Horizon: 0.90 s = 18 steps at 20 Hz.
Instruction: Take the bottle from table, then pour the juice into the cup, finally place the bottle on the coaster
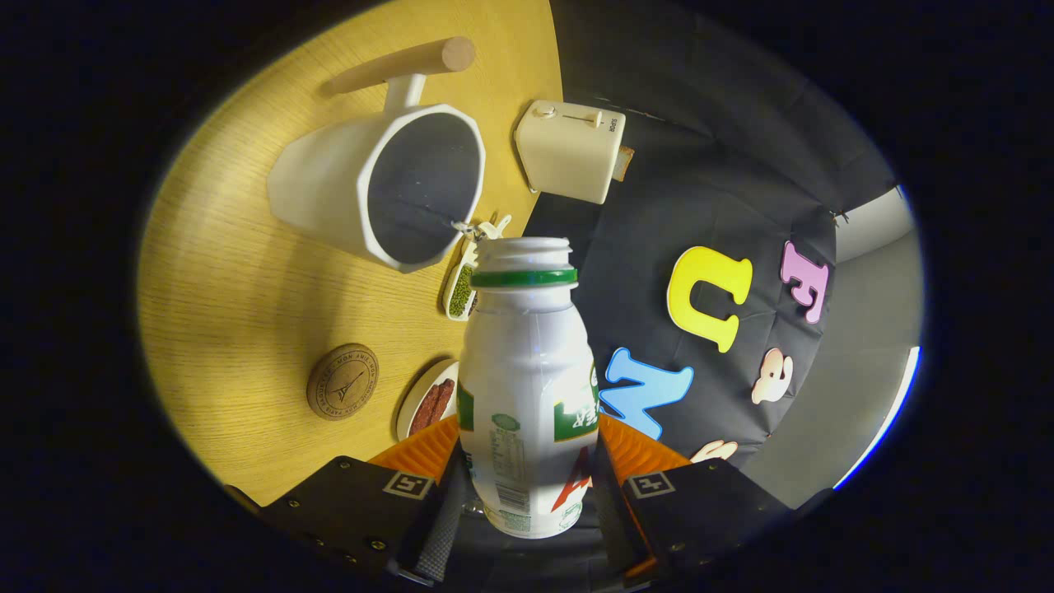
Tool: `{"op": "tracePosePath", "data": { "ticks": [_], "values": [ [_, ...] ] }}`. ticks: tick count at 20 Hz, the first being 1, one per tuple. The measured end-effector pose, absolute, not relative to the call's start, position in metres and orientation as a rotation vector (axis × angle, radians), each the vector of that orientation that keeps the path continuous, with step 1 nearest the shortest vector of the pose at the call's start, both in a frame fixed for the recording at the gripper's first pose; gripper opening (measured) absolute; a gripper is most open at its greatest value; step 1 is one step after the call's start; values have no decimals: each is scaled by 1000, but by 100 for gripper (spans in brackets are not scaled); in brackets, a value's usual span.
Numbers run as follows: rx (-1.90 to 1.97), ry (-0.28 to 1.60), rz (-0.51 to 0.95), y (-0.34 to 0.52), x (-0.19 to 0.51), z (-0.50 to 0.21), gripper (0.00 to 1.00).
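While tilted toward cup, bottle between tongs (both fingers pressing).

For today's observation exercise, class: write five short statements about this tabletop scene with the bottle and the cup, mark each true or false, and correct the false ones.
1. The gripper has both fingers pressed on the white plastic bottle with the green neck ring. True.
2. The bottle's cap is screwed on. False: its threaded mouth is open, with no cap on it.
3. The white faceted cup with a wooden handle stands beyond the bottle's mouth. True.
4. The bottle stands on the round cork coaster. False: the coaster lies bare on the wooden table, apart from the held bottle.
5. A red kettle stands by the cup. False: a cream toaster does.
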<state>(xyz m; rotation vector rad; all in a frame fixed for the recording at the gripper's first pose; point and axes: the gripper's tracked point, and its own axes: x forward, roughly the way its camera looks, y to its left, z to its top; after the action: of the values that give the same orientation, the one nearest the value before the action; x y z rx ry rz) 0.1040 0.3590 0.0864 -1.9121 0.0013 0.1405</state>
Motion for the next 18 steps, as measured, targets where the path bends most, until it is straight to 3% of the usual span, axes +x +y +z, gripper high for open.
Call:
{"op": "tracePosePath", "data": {
  "ticks": [18],
  "values": [
    [-1993, -72, 110, 370, 105, 97, 71]
  ]
}}
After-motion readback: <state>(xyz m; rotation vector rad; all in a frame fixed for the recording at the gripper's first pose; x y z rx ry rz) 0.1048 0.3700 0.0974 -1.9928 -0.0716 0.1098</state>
